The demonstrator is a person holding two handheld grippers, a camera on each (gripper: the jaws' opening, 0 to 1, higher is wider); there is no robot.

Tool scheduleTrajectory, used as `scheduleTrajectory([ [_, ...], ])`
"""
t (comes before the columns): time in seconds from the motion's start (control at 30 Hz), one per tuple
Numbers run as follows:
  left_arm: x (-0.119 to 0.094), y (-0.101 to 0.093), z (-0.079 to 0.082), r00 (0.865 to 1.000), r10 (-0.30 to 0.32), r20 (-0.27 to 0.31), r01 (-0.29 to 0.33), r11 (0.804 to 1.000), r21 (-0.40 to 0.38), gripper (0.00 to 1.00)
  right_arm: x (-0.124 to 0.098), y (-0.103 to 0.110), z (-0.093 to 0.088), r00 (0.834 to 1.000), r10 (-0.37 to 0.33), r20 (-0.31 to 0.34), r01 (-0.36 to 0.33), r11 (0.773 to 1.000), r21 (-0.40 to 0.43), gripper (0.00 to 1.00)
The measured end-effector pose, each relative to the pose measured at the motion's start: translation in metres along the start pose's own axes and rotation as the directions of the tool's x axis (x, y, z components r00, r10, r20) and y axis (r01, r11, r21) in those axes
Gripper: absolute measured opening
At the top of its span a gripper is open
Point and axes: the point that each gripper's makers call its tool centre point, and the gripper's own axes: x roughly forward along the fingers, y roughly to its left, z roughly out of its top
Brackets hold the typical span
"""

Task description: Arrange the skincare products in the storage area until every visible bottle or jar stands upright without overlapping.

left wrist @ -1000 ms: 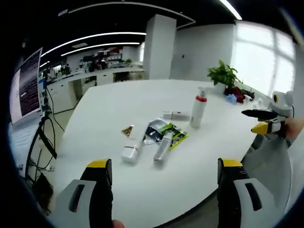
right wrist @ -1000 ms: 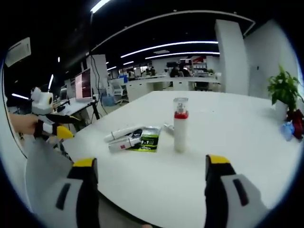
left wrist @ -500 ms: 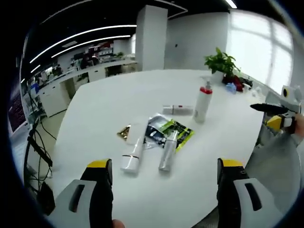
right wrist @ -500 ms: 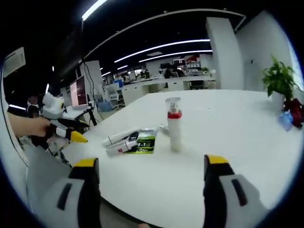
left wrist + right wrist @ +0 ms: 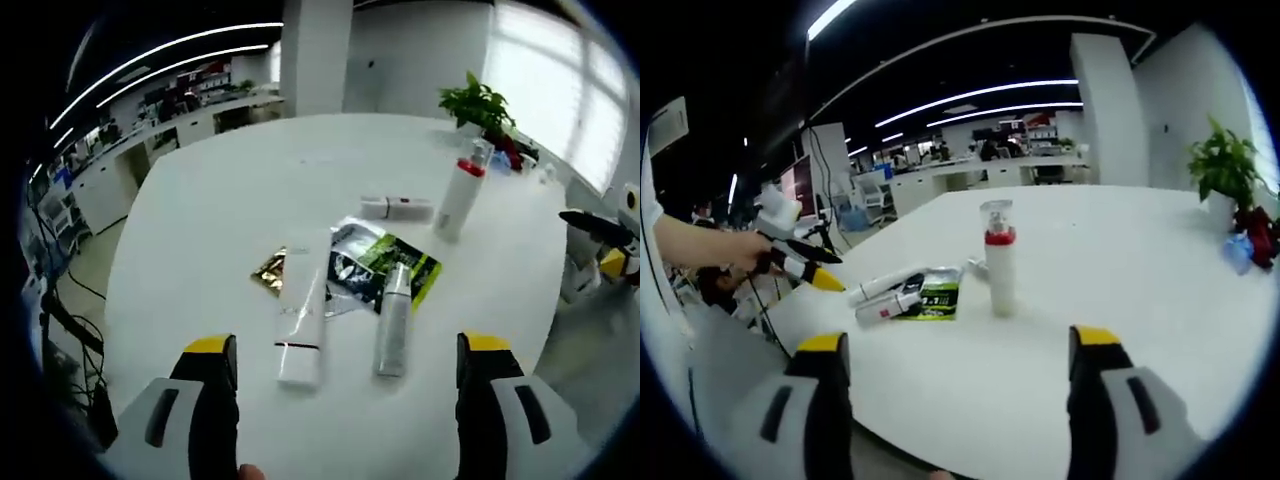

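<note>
On the white table (image 5: 210, 200) a white tube (image 5: 302, 322) and a silver tube (image 5: 393, 322) lie flat beside a green and black sachet (image 5: 395, 262), a dark sachet (image 5: 350, 272) and a small gold packet (image 5: 268, 272). A small white tube (image 5: 397, 208) lies farther off. A white pump bottle (image 5: 459, 197) with a red collar stands upright; it shows centrally as the pump bottle (image 5: 999, 262) in the right gripper view, with the lying tubes (image 5: 888, 297) left of it. My left gripper (image 5: 338, 400) is open above the near edge. My right gripper (image 5: 952, 405) is open, short of the bottle.
A potted plant (image 5: 478, 103) with red and blue items stands at the table's far side, seen as the plant (image 5: 1225, 165) in the right gripper view. Desks, monitors and a white pillar (image 5: 315, 55) fill the office behind. The table's edge (image 5: 110, 330) curves near me.
The left gripper's camera has moved closer over the tubes and sachets, which look larger. The other gripper has come forward toward the table in the right gripper view. The products lie as before.
</note>
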Motion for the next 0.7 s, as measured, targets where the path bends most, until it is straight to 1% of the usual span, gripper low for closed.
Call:
scheduleTrajectory([
  [0.07,0.008,0.001,-0.002,1.0,-0.011,-0.025,0.012,1.0,0.015,0.88,0.0,0.0,-0.001,1.0,-0.002,-0.004,0.002,1.0,0.0,0.9],
  [0.17,0.019,0.006,-0.005,0.998,-0.009,-0.064,0.011,0.999,0.034,0.86,0.0,-0.001,-0.001,1.0,-0.003,-0.007,0.004,1.0,0.006,0.9],
  [0.27,0.028,0.013,-0.003,0.997,-0.003,-0.077,0.006,1.0,0.027,0.84,0.0,-0.001,-0.002,1.0,-0.008,-0.01,0.008,1.0,0.007,0.9],
  [0.33,0.034,0.017,-0.001,0.996,-0.006,-0.085,0.007,1.0,0.013,0.81,0.0,-0.002,-0.002,1.0,-0.01,-0.013,0.011,1.0,0.009,0.9],
  [0.4,0.042,0.021,0.0,0.995,-0.006,-0.101,0.008,1.0,0.015,0.79,0.0,-0.002,-0.003,1.0,-0.011,-0.017,0.012,1.0,0.01,0.89],
  [0.47,0.051,0.024,0.0,0.991,-0.005,-0.13,0.01,0.999,0.038,0.77,0.001,-0.002,-0.003,1.0,-0.01,-0.019,0.011,1.0,0.011,0.89],
  [0.63,0.071,0.033,0.005,0.983,0.006,-0.181,0.008,0.997,0.076,0.68,0.001,-0.003,-0.004,1.0,-0.015,-0.027,0.015,1.0,0.016,0.88],
  [0.7,0.076,0.033,0.006,0.981,0.004,-0.196,0.013,0.997,0.082,0.65,0.001,-0.005,-0.005,0.999,-0.019,-0.029,0.02,1.0,0.022,0.88],
])
